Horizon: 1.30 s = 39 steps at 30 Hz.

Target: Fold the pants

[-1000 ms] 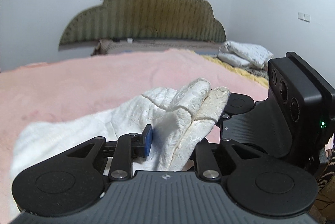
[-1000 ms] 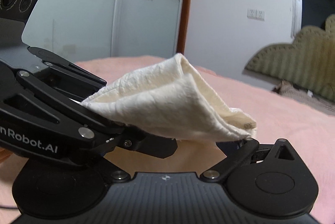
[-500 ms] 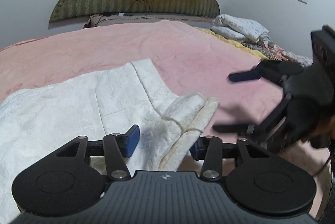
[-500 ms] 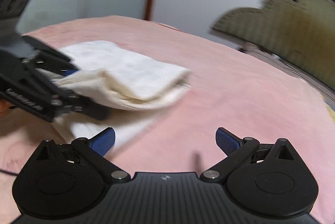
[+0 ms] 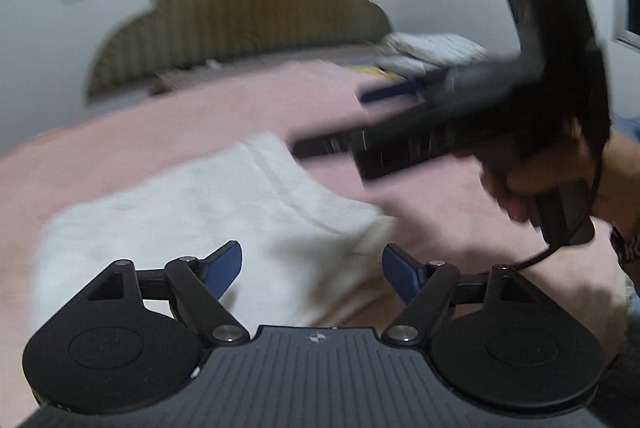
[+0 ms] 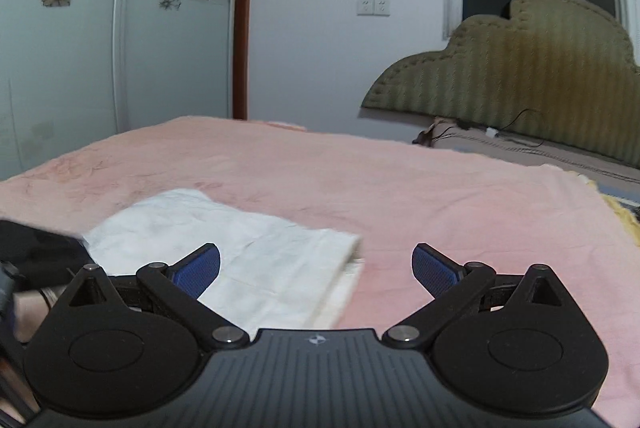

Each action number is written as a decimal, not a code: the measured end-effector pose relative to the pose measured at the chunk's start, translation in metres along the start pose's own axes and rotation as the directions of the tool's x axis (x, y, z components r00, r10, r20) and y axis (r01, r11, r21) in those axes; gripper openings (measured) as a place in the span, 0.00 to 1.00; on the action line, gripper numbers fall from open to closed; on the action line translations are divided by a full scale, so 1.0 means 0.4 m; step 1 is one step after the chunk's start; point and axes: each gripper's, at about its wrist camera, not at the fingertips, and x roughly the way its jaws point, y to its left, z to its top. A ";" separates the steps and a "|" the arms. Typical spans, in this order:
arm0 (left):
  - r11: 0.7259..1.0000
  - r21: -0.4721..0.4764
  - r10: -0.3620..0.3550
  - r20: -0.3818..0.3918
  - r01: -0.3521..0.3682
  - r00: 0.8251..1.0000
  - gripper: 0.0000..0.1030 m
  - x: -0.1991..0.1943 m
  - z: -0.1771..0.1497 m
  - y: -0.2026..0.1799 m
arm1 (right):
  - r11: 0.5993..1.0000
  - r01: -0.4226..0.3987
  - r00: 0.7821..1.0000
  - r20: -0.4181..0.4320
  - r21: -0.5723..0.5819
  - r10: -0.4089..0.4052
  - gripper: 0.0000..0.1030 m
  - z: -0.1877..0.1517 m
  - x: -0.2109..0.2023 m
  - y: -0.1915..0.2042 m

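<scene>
The white pants (image 5: 208,212) lie folded flat on the pink bedspread (image 5: 224,108); they also show in the right wrist view (image 6: 240,248). My left gripper (image 5: 312,268) is open and empty, just above the near edge of the pants. My right gripper (image 6: 316,268) is open and empty, above the folded right edge of the pants. In the left wrist view the right gripper (image 5: 328,120) shows blurred, raised over the bed at the right, held by a hand (image 5: 532,188).
A green padded headboard (image 6: 528,76) stands at the far end of the bed. Folded bedding (image 5: 432,48) lies at the far right by the wall. A wardrobe with flower decals (image 6: 80,28) stands beyond the bed's left side.
Both grippers let go of the pants, which dropped flat onto the bed. Both jaws opened wide, and the right gripper lifted and drew back to the right.
</scene>
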 end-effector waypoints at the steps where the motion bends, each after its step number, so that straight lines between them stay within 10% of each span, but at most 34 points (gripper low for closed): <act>1: 0.999 -0.015 0.035 0.018 -0.035 0.999 0.83 -0.016 -0.004 0.019 | 1.000 0.006 1.000 -0.021 -0.007 -0.006 1.00 -0.003 0.007 0.021; 8: 0.943 -0.160 0.294 -0.011 -0.292 0.956 0.89 -0.046 -0.051 0.171 | 0.997 0.079 0.983 -0.163 -0.025 -0.082 1.00 -0.083 0.063 0.073; 14: 0.857 -0.301 0.411 -0.090 -0.418 0.907 0.93 -0.053 -0.069 0.264 | 0.982 0.066 0.987 -0.155 0.177 -0.038 1.00 -0.118 0.040 0.024; 26: 0.789 -0.505 0.321 -0.148 -0.350 0.936 1.00 -0.067 -0.157 0.364 | 0.938 0.024 0.986 -0.161 0.346 0.034 1.00 -0.163 0.045 -0.030; 39: 0.790 -0.503 0.324 -0.144 -0.352 0.935 1.00 -0.066 -0.150 0.348 | 0.902 -0.021 0.990 -0.116 0.431 0.079 1.00 -0.179 0.034 -0.066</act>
